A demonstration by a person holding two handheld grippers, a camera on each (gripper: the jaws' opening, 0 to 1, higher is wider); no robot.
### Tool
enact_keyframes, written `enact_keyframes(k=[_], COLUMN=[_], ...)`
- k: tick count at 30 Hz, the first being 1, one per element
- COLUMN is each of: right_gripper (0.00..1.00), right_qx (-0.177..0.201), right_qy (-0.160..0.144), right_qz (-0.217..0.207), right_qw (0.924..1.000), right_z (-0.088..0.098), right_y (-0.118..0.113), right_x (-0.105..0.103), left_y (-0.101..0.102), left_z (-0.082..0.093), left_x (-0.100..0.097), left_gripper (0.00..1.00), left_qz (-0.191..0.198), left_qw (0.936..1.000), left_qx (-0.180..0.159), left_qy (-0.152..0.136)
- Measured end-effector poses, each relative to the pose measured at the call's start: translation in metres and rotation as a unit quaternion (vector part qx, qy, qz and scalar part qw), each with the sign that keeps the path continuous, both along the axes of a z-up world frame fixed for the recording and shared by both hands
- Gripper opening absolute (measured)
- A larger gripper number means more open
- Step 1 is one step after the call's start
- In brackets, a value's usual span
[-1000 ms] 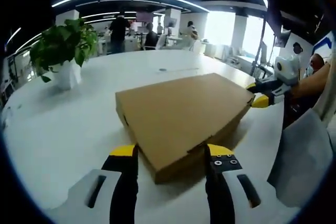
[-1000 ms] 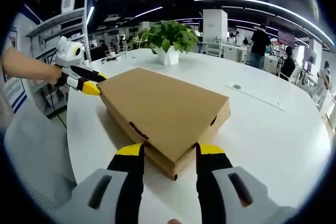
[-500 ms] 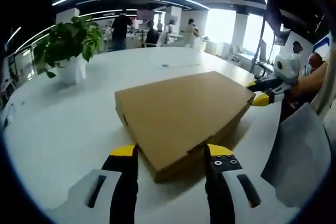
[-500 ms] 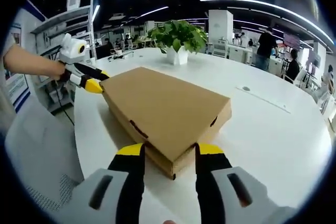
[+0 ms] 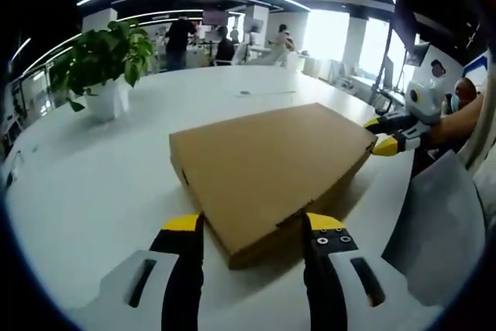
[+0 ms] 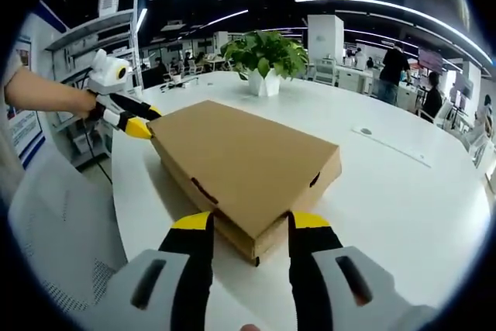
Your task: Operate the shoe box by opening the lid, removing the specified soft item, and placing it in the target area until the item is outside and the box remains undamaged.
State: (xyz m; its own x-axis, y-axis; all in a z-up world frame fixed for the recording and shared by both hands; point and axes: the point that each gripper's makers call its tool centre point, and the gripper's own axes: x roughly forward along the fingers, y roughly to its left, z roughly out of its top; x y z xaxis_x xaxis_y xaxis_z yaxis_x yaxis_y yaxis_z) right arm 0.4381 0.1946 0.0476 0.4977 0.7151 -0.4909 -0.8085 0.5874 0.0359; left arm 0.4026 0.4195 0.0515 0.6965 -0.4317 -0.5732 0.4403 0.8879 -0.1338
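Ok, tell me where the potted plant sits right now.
The potted plant stands on the white table, beyond the closed cardboard box: upper left in the left gripper view, top centre in the right gripper view.

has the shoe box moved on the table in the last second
No. The shoe box keeps its place against the table's near edge and both grippers at its corners; only the camera shifted, sliding the plant slightly.
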Motion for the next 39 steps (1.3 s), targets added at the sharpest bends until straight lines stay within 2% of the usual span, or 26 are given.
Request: enact_keyframes(k=[2, 5, 8, 23, 32, 39], right_gripper=[0.35, 0.35, 0.34, 0.37, 0.41, 0.41], right_qx=[0.002, 0.002, -0.003, 0.017, 0.024, 0.031], right_qy=[0.001, 0.001, -0.006, -0.018, -0.031, -0.063], right_qz=[-0.001, 0.000, 0.007, 0.009, 0.017, 0.015], right_qw=[1.0000, 1.0000, 1.0000, 0.9997, 0.9991, 0.9974], right_z=[0.002, 0.004, 0.005, 0.032, 0.053, 0.076], right_y=[0.000, 0.000, 0.000, 0.000, 0.003, 0.006], right_x=[0.000, -0.001, -0.004, -0.002, 0.004, 0.017], left_y=[0.000, -0.004, -0.003, -0.003, -0.005, -0.003], left_z=[0.001, 0.005, 0.005, 0.030, 0.054, 0.078], left_x=[0.000, 0.002, 0.001, -0.001, 0.004, 0.015], left_gripper=[0.51, 0.55, 0.56, 0.59, 0.63, 0.65], left_qz=[0.001, 0.023, 0.015, -0.005, -0.003, 0.009], left_qw=[1.0000, 0.9989, 0.9996, 0.9996, 0.9992, 0.9977], left_qx=[-0.003, -0.038, -0.023, -0.028, -0.036, -0.052], left_qy=[0.003, 0.012, 0.006, -0.002, -0.014, -0.042])
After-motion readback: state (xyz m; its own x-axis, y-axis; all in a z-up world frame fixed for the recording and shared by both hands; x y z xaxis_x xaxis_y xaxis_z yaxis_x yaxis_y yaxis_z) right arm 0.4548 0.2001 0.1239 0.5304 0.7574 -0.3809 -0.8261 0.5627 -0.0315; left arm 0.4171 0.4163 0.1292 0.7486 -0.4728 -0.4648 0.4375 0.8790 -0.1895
